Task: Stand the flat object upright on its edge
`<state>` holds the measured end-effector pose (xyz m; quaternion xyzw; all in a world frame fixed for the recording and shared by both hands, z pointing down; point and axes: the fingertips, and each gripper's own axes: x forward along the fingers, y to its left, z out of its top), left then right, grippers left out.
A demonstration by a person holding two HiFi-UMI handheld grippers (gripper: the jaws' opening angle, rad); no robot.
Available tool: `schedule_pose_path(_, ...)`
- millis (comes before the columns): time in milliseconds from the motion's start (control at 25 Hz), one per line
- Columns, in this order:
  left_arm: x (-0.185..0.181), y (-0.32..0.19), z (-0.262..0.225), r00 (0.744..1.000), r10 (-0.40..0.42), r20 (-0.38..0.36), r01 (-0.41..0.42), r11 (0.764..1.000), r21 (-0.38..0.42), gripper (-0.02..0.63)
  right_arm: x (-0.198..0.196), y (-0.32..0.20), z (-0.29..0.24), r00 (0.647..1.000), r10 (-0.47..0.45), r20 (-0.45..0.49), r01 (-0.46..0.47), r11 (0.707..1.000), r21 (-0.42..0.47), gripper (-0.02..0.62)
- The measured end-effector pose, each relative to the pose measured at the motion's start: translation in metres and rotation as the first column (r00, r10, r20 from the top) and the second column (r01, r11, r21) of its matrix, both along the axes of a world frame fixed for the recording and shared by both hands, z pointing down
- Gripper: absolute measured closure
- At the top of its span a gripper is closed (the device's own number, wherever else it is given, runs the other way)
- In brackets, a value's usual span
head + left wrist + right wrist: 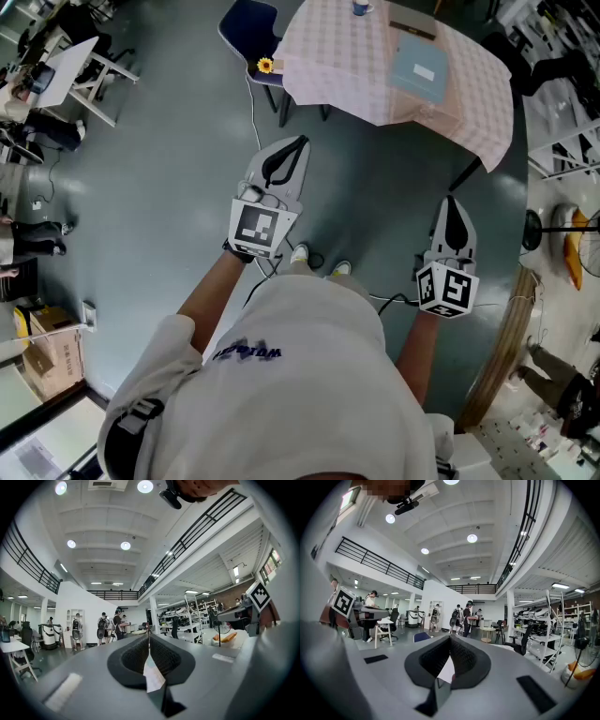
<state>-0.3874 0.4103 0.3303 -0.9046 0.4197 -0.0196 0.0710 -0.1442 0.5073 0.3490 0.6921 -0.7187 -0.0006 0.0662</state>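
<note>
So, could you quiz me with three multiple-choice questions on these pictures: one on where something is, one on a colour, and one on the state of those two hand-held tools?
1. Where does the flat blue-grey object lie?
A) on the floor
B) on the table
C) between a gripper's jaws

2. What colour is the cloth over that table?
A) pale pink checks
B) dark green
C) black

3. How do the jaws of the left gripper and the right gripper stand?
A) both wide apart
B) both together, empty
C) one clamped on the object

Answers:
1 B: the head view shows it lying flat on the table, ahead of both grippers.
2 A: the head view shows pink checks.
3 B: each gripper view shows its jaws meeting with nothing between them.
</note>
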Motion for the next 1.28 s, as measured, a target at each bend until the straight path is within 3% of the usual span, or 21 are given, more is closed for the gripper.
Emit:
schedule_pose_path(320, 0.019, -0.01, 0.0, 1.0, 0.022, 0.013, -0.022, 1.0, 0.011, 0.572, 0.011, -0.007, -0.001, 1.0, 0.005, -0.021, -0.004, 1.0, 0.025, 0.59)
schedule_pose_path(440, 0.027, -0.016, 0.001, 0.999, 0.027, 0.019, -0.027, 1.0, 0.004, 0.515, 0.021, -0.01, -0.003, 1.0, 0.024, -0.014, -0.023, 0.999, 0.032, 0.563)
schedule_pose_path(600, 0.035, -0.022, 0.003, 1.0, 0.029, 0.011, -0.029, 1.0, -0.008, 0.428, 0.035, -0.01, -0.002, 0.999, 0.045, -0.003, -0.045, 0.998, 0.032, 0.465)
schedule_pose_path(800, 0.046, -0.028, 0.014, 0.998, 0.054, 0.028, -0.052, 0.997, -0.062, 0.274, 0.06, -0.01, 0.008, 0.997, 0.061, 0.054, -0.061, 0.998, -0.002, 0.267)
schedule_pose_path(880, 0.055, -0.028, 0.019, 0.997, 0.064, 0.043, -0.061, 0.996, -0.072, 0.24, 0.073, -0.008, 0.017, 0.996, 0.062, 0.065, -0.06, 0.998, -0.029, 0.21)
schedule_pose_path(1040, 0.081, -0.022, 0.025, 0.996, 0.07, 0.062, -0.066, 0.996, -0.068, 0.221, 0.1, 0.002, 0.032, 0.996, 0.063, 0.063, -0.059, 0.996, -0.068, 0.187)
schedule_pose_path(1280, 0.116, -0.008, 0.015, 0.998, 0.064, -0.017, -0.064, 0.998, -0.022, 0.221, 0.146, 0.014, 0.048, 0.995, 0.069, 0.069, -0.062, 0.993, -0.101, 0.189)
